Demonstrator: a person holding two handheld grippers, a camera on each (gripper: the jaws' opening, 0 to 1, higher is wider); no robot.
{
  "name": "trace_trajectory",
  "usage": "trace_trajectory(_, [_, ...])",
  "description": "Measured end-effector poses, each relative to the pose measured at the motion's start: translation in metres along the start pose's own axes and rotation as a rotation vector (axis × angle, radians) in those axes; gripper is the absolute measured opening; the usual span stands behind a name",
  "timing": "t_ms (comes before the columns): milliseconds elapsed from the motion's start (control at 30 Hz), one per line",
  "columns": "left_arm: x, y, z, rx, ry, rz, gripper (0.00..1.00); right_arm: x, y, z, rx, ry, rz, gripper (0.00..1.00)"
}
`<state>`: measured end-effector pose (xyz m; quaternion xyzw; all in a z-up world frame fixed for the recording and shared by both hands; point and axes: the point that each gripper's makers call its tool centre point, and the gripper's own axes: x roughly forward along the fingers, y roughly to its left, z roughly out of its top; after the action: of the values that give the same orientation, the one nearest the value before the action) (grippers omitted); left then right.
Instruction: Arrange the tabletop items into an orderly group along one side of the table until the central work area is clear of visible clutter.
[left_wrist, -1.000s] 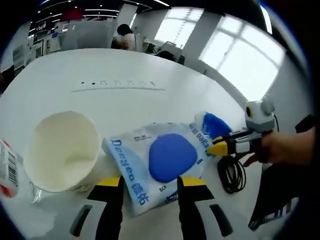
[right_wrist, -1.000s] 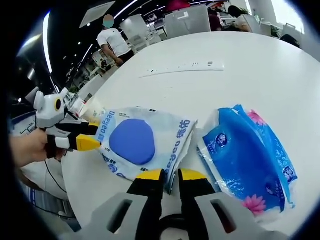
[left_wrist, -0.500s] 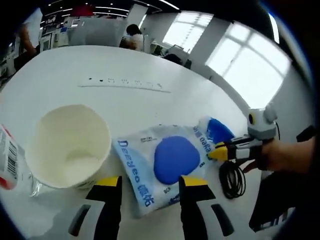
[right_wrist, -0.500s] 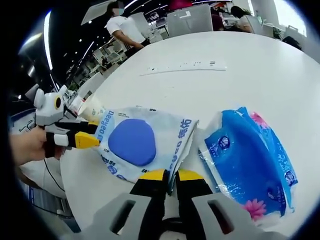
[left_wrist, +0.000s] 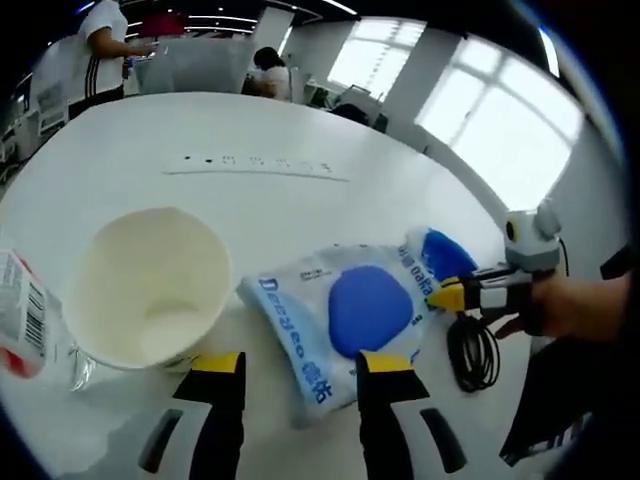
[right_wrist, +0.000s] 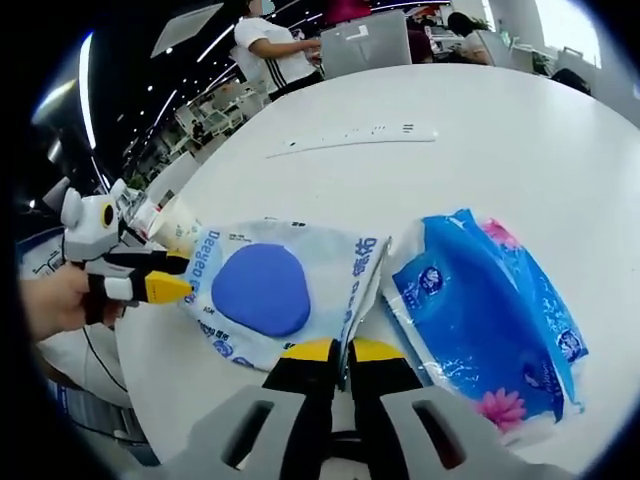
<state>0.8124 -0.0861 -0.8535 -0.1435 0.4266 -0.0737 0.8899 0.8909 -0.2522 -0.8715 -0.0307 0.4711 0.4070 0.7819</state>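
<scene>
Right gripper view: our right gripper (right_wrist: 340, 352) pinches the wipes pack (right_wrist: 285, 290); our left gripper (left_wrist: 300, 365) is spread beside the cup (left_wrist: 145, 290).

Wipes pack (left_wrist: 345, 315): on the table (left_wrist: 120, 150), between paper cup (left_wrist: 145, 290) and tissue pack (right_wrist: 490, 305).
Bottle (left_wrist: 25, 325): beside the cup, apparently touching it.
Power strip (left_wrist: 255, 168): farther back, well apart.
Cable (left_wrist: 472, 352): at table edge.
</scene>
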Motion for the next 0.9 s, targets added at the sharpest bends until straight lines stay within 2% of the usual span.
trace_trajectory(167, [0.0003, -0.0061, -0.0029, 0.014, 0.015, -0.015, 0.33, 0.0009, -0.0011, -0.001, 0.002, 0.003, -0.003, 0.01])
trace_trajectory(300, [0.004, -0.0025, -0.0048, 0.056, 0.036, -0.01, 0.2, -0.0024, 0.0038, -0.0025, 0.011, 0.004, 0.0, 0.01])
trace_trajectory(400, [0.0038, 0.0, -0.003, 0.074, 0.036, 0.0, 0.16, -0.0015, 0.0029, -0.0029, 0.011, 0.005, 0.001, 0.01])
trace_trajectory(700, [0.0022, 0.0016, -0.0012, 0.09, 0.037, 0.012, 0.11, -0.0019, 0.0012, -0.0033, 0.009, 0.009, 0.005, 0.01])
trace_trajectory(900, [0.0, -0.0009, 0.0003, 0.089, 0.028, 0.02, 0.19, -0.0071, 0.005, -0.0047, 0.002, 0.006, 0.009, 0.02])
